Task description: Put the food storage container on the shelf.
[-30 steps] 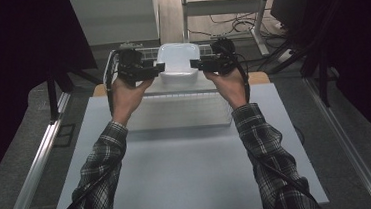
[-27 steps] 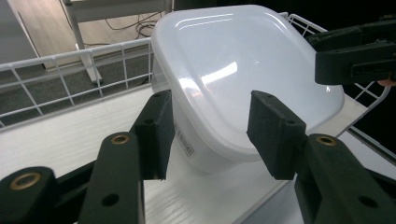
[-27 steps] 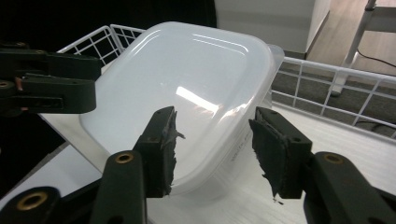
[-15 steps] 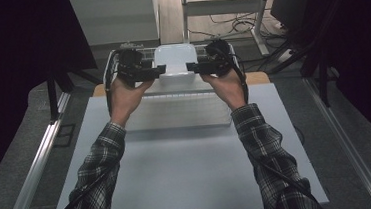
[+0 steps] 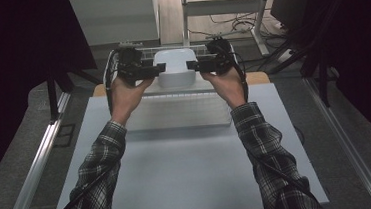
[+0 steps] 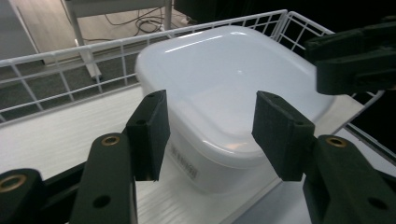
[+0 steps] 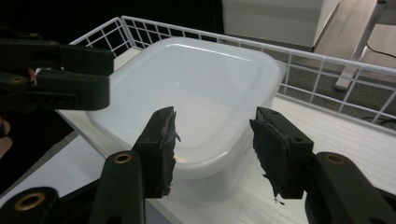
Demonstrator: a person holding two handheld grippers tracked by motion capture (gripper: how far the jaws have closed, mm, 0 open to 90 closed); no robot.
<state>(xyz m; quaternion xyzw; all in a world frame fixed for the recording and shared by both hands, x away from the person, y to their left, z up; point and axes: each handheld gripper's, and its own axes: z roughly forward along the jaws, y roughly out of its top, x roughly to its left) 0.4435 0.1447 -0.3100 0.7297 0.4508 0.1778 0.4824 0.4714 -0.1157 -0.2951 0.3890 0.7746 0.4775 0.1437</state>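
Observation:
A white lidded plastic container (image 5: 174, 67) stands in a white wire basket (image 5: 196, 47) at the table's far edge. My left gripper (image 5: 151, 70) is at the container's left side and my right gripper (image 5: 193, 65) at its right side, facing each other. In the left gripper view the container (image 6: 224, 88) lies just beyond the open jaws, with nothing between the fingers (image 6: 149, 133). In the right gripper view the container (image 7: 191, 93) sits likewise beyond open jaws; the pads (image 7: 278, 149) look torn. The other gripper (image 7: 56, 74) is at the container's far side.
A white flat panel (image 5: 179, 112) lies on the table in front of the basket. The grey tabletop (image 5: 189, 174) stretches toward the person. Metal rails (image 5: 33, 166) run along both table sides; cables and furniture legs (image 5: 227, 28) lie beyond the basket.
Both grippers have edged inward toward the container's sides and slightly forward. The container has stayed in the basket.

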